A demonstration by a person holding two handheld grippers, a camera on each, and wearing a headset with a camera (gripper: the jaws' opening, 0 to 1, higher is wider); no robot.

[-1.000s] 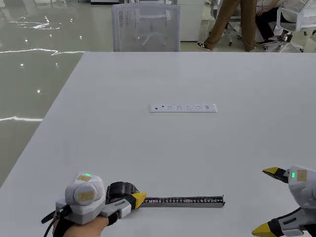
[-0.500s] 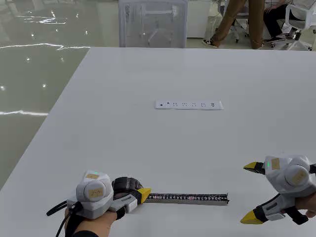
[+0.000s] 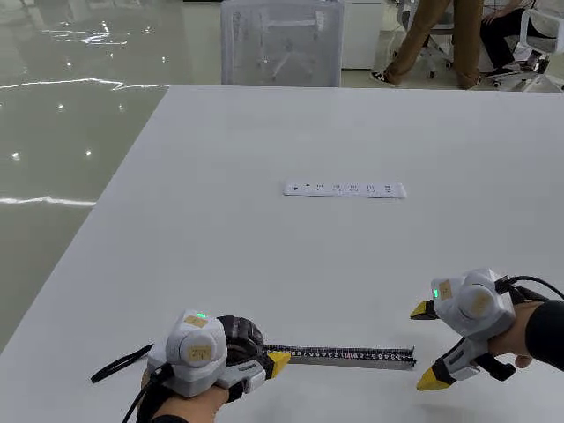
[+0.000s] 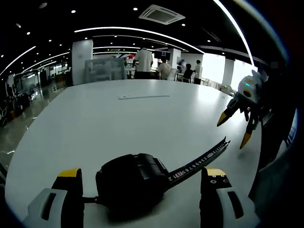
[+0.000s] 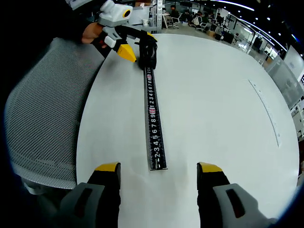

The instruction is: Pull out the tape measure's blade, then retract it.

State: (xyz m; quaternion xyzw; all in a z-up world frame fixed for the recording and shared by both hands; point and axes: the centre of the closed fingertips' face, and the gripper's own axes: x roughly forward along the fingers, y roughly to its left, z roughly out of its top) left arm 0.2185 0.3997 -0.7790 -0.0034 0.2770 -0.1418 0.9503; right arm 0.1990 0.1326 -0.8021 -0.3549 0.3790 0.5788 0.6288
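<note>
Left tongs (image 4: 142, 172): open, jaws straddling the black tape measure case (image 4: 130, 183), which sits near the front edge of the white surface (image 3: 308, 256). A gap shows on each side of the case; no squeeze seen. Blade (image 3: 348, 356): partly out, lying flat, long axis running from the case toward the right tongs (image 3: 425, 345). Those are open and hold nothing; the blade's free end (image 5: 157, 166) lies centred between the jaw tips. Judgement: right tongs are nearer that end, and the approach is straight along the blade.
</note>
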